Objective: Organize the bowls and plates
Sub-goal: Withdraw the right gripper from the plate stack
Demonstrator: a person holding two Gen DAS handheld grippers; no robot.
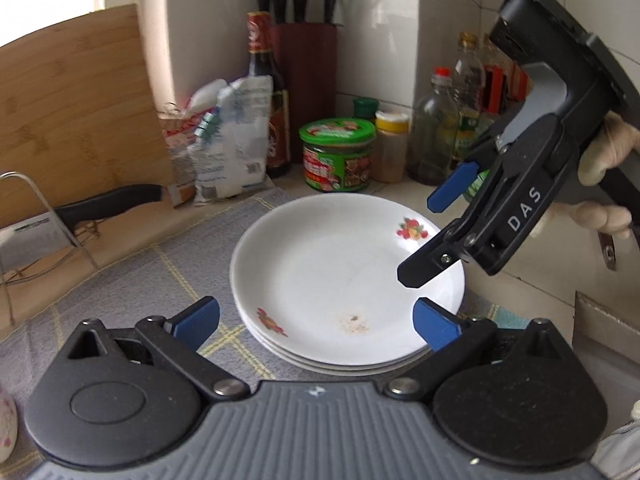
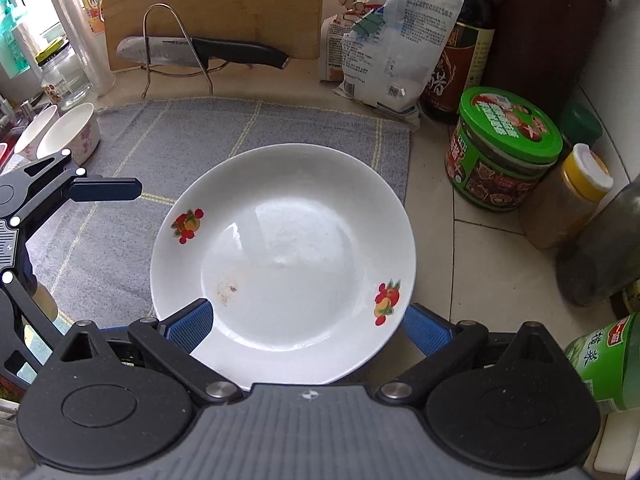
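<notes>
Both tongs spread wide over the plates!
Stack of white round ceramic plates [image 1: 344, 276] with red fruit decals, brown speck inside, sits on the grey checked cloth [image 2: 168, 136]; left tongs [image 1: 316, 320] and right tongs [image 2: 308, 326] released, flanking its rim.

Tiled countertop [image 2: 492, 248] with a grey mat [image 2: 168, 140]

Stacked plates [image 1: 344, 276] lie on the mat; jars, bottles, bags and a knife rack [image 2: 176, 52] stand beside it.
</notes>
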